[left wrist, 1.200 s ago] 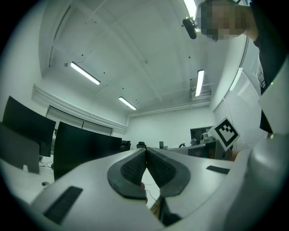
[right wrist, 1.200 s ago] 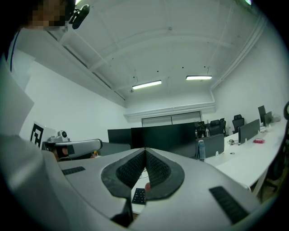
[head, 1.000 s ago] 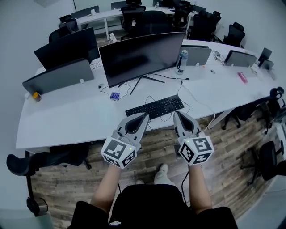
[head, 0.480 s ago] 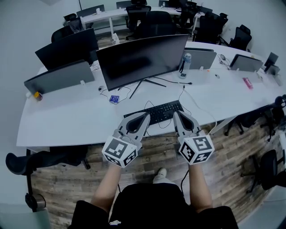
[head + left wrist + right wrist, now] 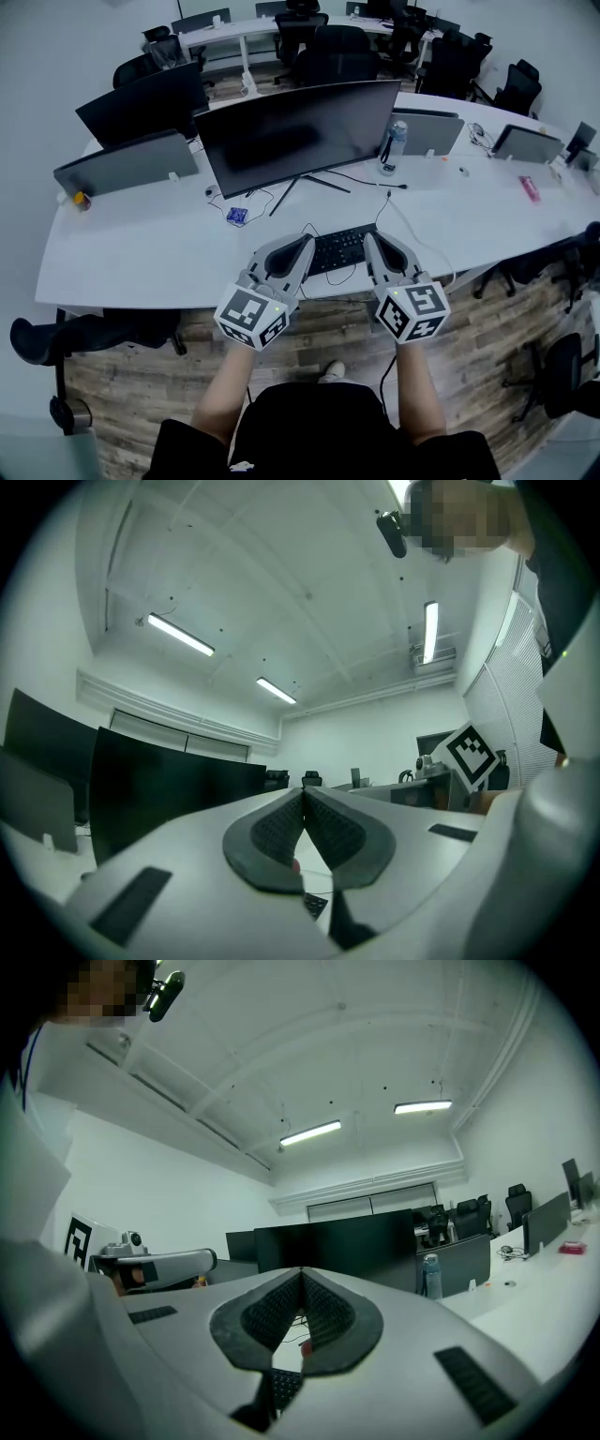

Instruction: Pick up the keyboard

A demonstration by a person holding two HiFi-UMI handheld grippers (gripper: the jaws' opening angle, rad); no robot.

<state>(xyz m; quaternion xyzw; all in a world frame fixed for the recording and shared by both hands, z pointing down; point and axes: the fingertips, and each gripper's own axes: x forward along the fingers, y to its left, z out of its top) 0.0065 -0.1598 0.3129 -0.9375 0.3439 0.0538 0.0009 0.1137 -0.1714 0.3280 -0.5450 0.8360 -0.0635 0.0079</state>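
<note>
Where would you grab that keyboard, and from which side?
Likely its two short ends, left gripper on one, right gripper on the other, coming from the near desk edge. The keyboard is long, flat and lies along that edge. The shut jaws must open first.

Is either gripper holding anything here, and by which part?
Nothing is held. The left gripper and right gripper are both shut with nothing between their jaws; the keyboard lies on the desk.
</note>
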